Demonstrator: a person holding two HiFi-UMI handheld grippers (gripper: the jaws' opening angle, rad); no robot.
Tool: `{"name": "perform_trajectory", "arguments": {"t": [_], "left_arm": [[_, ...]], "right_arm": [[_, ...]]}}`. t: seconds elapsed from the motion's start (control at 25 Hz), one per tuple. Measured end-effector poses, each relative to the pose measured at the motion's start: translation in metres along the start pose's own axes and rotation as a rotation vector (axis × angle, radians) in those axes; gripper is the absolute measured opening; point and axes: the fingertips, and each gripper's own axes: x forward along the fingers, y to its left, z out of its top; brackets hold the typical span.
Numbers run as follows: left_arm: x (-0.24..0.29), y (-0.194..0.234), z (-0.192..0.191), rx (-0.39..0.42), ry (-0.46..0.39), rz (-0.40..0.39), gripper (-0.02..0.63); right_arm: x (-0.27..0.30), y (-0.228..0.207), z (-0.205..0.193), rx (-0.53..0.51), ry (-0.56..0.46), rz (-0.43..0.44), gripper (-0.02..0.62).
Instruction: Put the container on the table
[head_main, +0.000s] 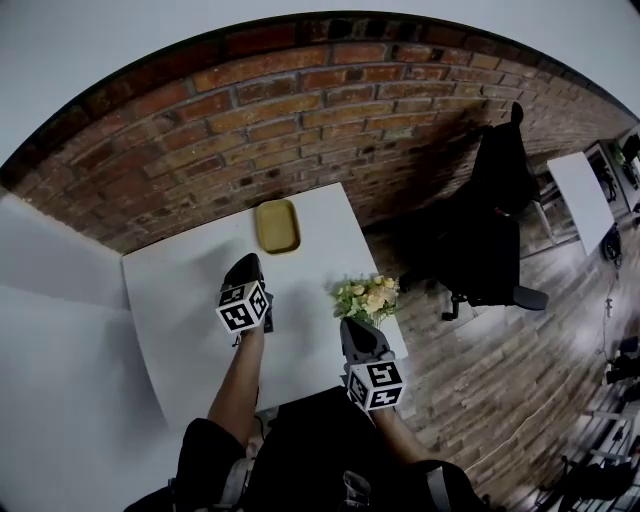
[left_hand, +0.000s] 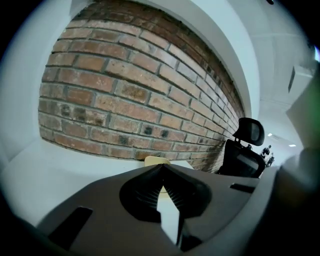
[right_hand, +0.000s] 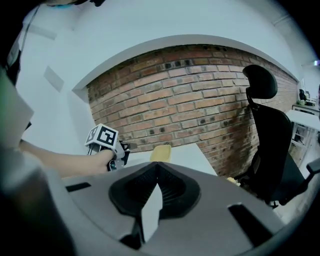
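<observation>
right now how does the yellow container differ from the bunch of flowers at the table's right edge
The yellow container lies flat at the far end of the table by the brick wall; the bunch of flowers sits nearer, beside the right claw. The container is a smooth single-colour rounded rectangle; the flowers are a ragged cluster of pale blooms and green leaves. Neither is held by a claw.
</observation>
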Motion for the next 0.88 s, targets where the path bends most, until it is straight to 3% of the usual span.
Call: {"name": "perform_trajectory", "arguments": {"t": [0.6,0.88], "left_arm": [[-0.132,-0.093,0.016,0.272,-0.03,-0.161,0.015],[-0.174,-0.108,0.01,0.256,-0.057,-0.175,0.015]], "right_arm": [[-0.031,0.008,0.027,-0.024,-0.089,0.135,0.023],[-0.033,0.024,0.031,-0.057,-0.112,0.183,0.023]]}}
